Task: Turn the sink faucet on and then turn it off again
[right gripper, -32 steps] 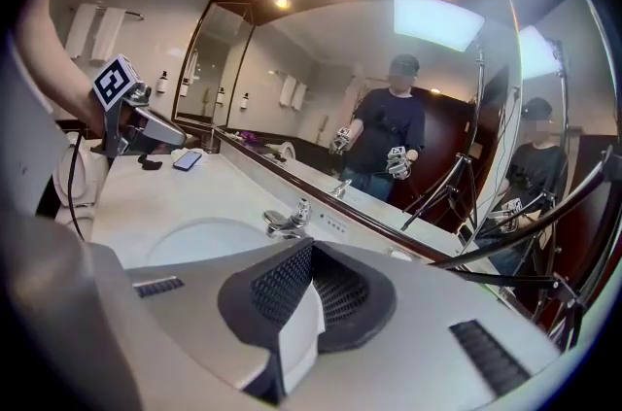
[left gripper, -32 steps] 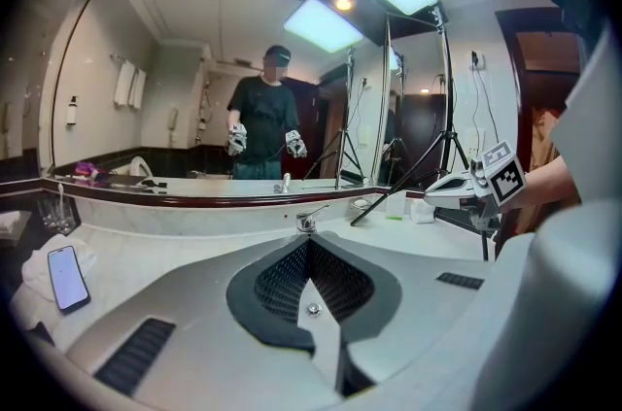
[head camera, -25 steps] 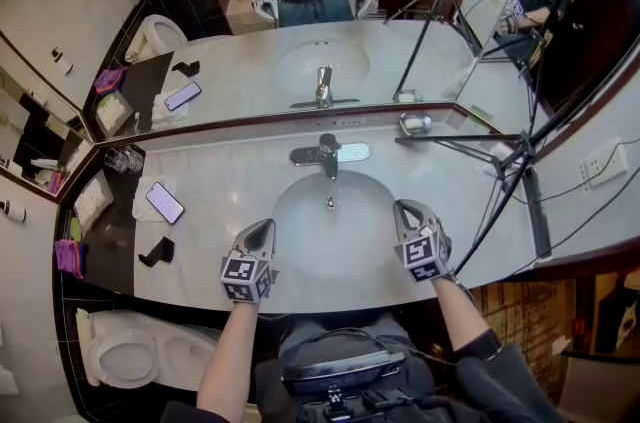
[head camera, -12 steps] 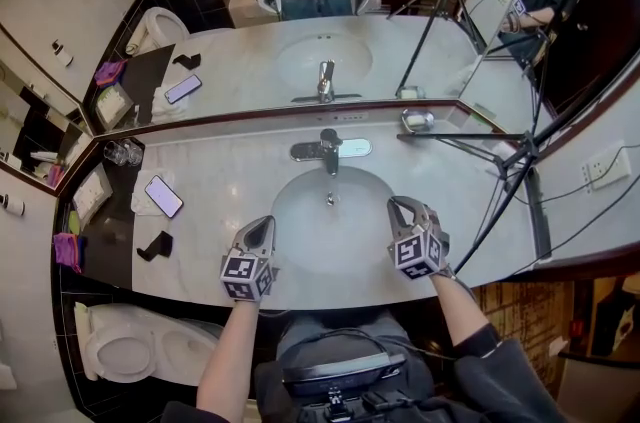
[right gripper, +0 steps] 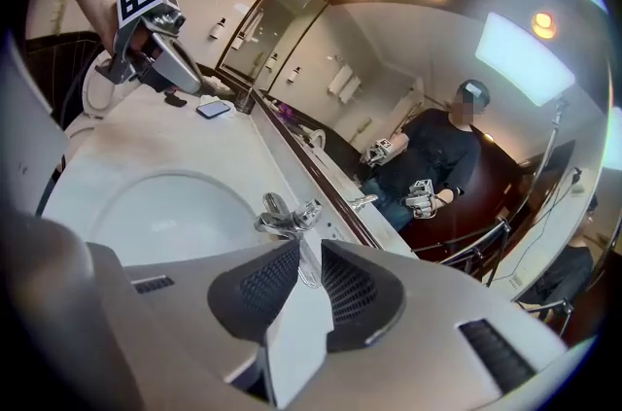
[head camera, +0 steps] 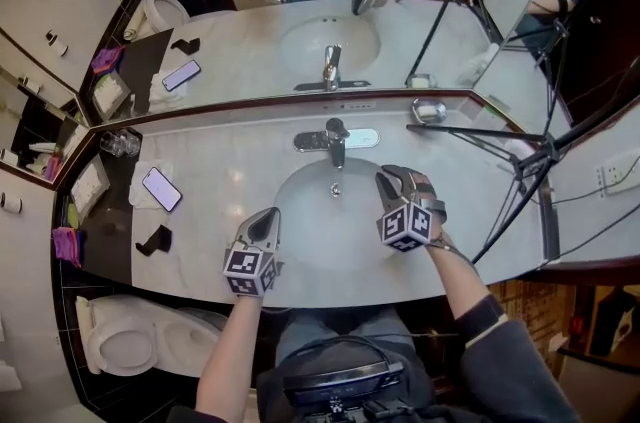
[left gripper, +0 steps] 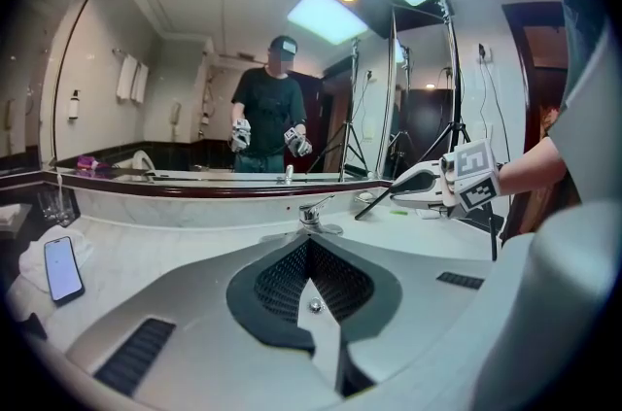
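A chrome single-lever faucet (head camera: 335, 141) stands behind the white oval basin (head camera: 300, 231); no water shows at the spout. My right gripper (head camera: 385, 177) hangs over the basin's right side, tips a short way in front and to the right of the faucet, apart from it. Its jaws have just been opening and stand a little apart with nothing between them. In the right gripper view the faucet (right gripper: 282, 217) sits just beyond the right gripper (right gripper: 301, 249). My left gripper (head camera: 268, 215) rests at the basin's front left, shut and empty. The left gripper view shows the faucet (left gripper: 309, 213) farther off.
A phone (head camera: 160, 188) lies on a white cloth at the counter's left, with a black stand (head camera: 155, 241) nearer the edge and glasses (head camera: 120, 143) by the mirror. A black tripod (head camera: 520, 156) crosses the counter's right side. A soap dish (head camera: 428, 111) sits at the back right.
My right gripper has moved from the basin's front right rim toward the faucet and rolled. The left gripper has kept its place.
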A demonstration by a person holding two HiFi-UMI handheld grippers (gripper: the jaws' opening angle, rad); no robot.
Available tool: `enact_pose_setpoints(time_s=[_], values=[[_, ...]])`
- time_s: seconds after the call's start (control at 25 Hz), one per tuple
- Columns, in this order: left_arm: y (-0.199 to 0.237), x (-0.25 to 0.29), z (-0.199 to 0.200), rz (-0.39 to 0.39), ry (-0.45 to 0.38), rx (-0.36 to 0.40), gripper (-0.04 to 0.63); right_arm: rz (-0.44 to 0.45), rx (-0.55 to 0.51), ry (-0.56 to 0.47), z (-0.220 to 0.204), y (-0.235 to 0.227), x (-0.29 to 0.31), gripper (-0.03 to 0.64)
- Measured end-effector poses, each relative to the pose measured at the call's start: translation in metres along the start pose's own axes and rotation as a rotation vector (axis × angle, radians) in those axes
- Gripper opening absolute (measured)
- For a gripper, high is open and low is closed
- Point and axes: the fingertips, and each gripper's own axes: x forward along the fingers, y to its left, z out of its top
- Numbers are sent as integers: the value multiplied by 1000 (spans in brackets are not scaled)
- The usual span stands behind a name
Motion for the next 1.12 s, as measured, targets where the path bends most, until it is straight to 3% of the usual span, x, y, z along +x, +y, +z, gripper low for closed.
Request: enact_pose_setpoints(time_s=[0.44, 0.88, 1.04, 1.12], values=[[9, 26, -6, -11, 13, -5, -5, 74, -246, 36, 28, -11, 87, 239], [24, 28, -24, 13, 51, -34, -5, 156, -474, 61, 41, 1, 148, 239], [27, 30, -31, 16, 67, -41, -5, 201, -503, 99, 27, 15, 162, 175], [27, 30, -36, 15, 75, -43, -5, 189, -514, 103, 22, 17, 165, 173]])
